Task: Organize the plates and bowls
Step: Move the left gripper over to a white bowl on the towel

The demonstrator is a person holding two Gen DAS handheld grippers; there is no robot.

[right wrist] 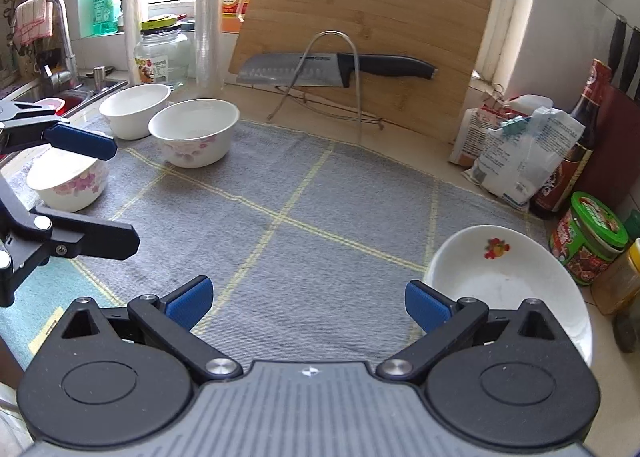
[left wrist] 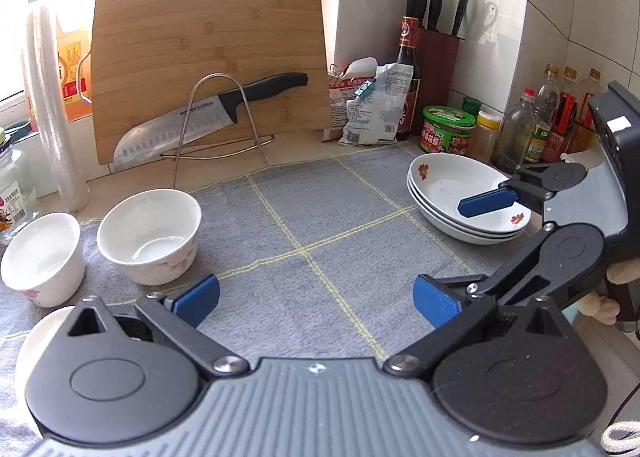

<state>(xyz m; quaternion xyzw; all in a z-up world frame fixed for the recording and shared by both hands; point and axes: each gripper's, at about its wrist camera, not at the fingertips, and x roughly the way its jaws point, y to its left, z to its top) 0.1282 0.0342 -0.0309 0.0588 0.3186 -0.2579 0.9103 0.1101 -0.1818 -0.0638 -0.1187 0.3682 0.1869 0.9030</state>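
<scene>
Three white bowls with pink flowers stand at the left of the grey checked cloth (left wrist: 320, 213): one bowl (left wrist: 149, 235), a second bowl (left wrist: 40, 257) left of it, and a third bowl (left wrist: 30, 341) half hidden behind my left gripper's body. In the right wrist view they are the middle bowl (right wrist: 196, 133), far bowl (right wrist: 134, 109) and near bowl (right wrist: 68, 181). A stack of three white plates (left wrist: 444, 181) sits at the right; its top plate (right wrist: 504, 281) lies just right of my right gripper (right wrist: 308, 303). My left gripper (left wrist: 316, 301) is open and empty over the cloth. The right gripper (left wrist: 476, 243) is open too, with one blue finger (left wrist: 488, 203) over the plates.
A bamboo cutting board (left wrist: 208, 65) and a knife (left wrist: 208, 117) on a wire rack lean at the back. Packets (left wrist: 372, 109), a sauce bottle (left wrist: 408, 77), a knife block (left wrist: 438, 57), a green tub (left wrist: 448, 129) and small bottles (left wrist: 552, 113) crowd the right wall. A glass jar (right wrist: 164, 57) and a sink (right wrist: 52, 97) are left.
</scene>
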